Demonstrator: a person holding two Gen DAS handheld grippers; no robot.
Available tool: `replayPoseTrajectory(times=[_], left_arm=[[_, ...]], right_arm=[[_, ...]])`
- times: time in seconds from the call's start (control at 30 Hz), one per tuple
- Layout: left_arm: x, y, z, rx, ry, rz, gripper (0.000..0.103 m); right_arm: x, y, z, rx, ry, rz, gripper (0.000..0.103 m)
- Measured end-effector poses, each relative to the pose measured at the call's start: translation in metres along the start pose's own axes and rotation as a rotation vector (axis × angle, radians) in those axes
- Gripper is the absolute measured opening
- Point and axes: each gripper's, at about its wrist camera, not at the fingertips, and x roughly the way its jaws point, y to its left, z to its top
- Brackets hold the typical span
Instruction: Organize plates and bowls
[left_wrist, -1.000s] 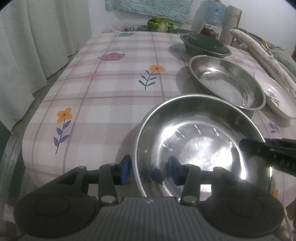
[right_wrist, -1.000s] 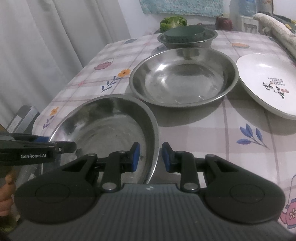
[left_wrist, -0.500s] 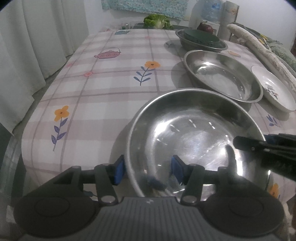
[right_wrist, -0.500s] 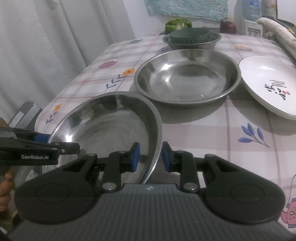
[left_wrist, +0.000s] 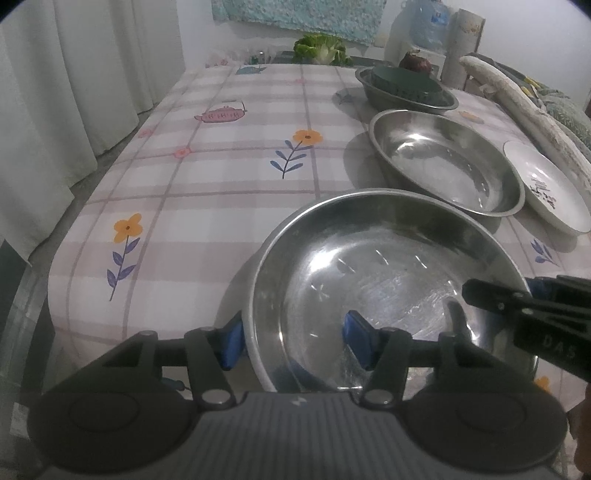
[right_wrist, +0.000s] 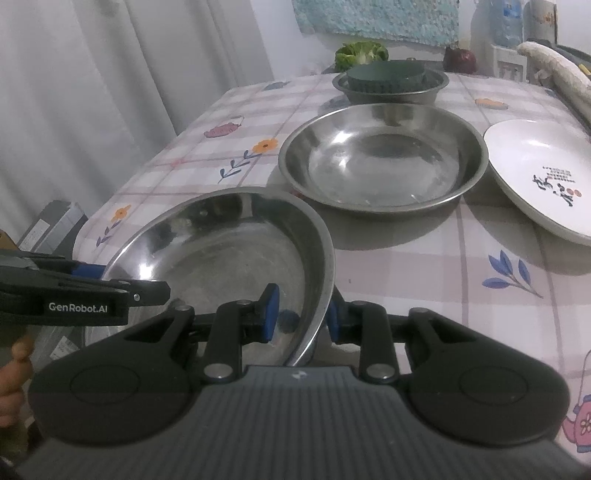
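The near steel bowl sits at the near edge of the table, its right side lifted so that it tilts, seen plainly from the right wrist camera as. The right gripper has its blue pads drawn in narrow on that bowl's rim, one pad inside the bowl and one outside, and it is holding the bowl there. The left gripper straddles the opposite rim with its tongs standing about half wide; the outer pad lies close against the bowl's outer wall, while the inner pad stands clear of the metal inside, so this one is not clamping. From the right-hand view a bit of the person's hand shows at the far left edge, under the left gripper. Just beyond the near bowl, further along the table, lies a second steel bowl, flat and empty, very near the first one's far rim though I cannot tell whether they touch. To the right of that rests a white plate with dark lettering, one edge raised. Furthest off is a third steel bowl holding a dark green round dish. The table wears a checked cloth printed with flowers and teapots, and pale curtains hang along the left.
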Motion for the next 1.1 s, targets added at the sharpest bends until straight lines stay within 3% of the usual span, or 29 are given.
replayPoseTrajectory(times=[1.1], left_arm=[[-0.026, -0.014, 0.005, 0.028, -0.078, 0.023, 0.057]], right_arm=[[-0.027, -0.003, 0.003, 0.007, -0.077, 0.007, 0.026]])
